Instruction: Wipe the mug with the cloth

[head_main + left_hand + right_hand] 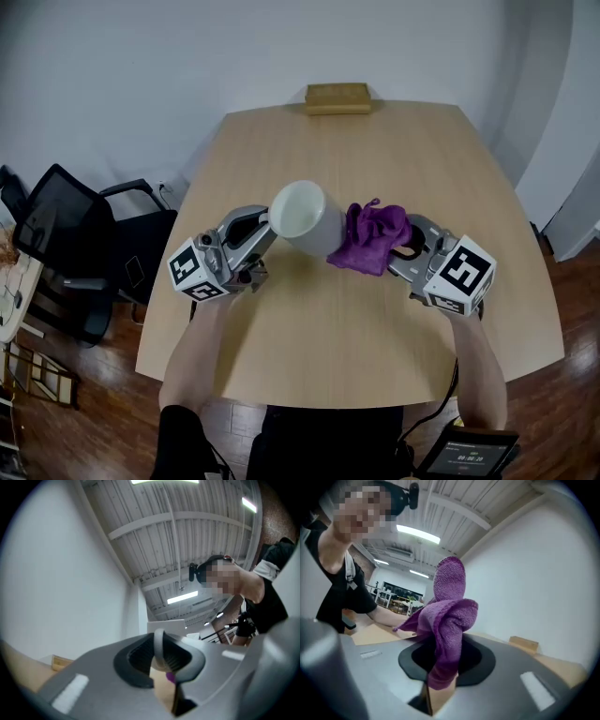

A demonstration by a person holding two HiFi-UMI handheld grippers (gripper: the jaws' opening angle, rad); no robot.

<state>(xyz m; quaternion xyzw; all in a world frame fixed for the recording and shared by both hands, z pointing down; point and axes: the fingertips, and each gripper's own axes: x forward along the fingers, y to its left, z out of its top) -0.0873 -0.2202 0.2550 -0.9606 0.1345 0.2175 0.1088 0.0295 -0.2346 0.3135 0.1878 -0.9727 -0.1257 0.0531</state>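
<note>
A white mug [305, 217] hangs above the wooden table [375, 328], tipped on its side with its open mouth facing up and left. My left gripper [262, 228] is shut on the mug's handle [159, 649], which shows as a pale curved strip pinched between the jaws of the left gripper [162, 662]. A purple cloth [373, 236] is bunched against the mug's right side. My right gripper [406, 242] is shut on it. In the right gripper view the cloth [449, 616] stands up out of the right gripper [442, 670] and hides the mug.
A wooden block [337, 97] lies at the table's far edge. A black office chair [66, 239] stands off the table's left side. A small screen [467, 456] sits near the person's right hip. The person's forearms reach in from the near edge.
</note>
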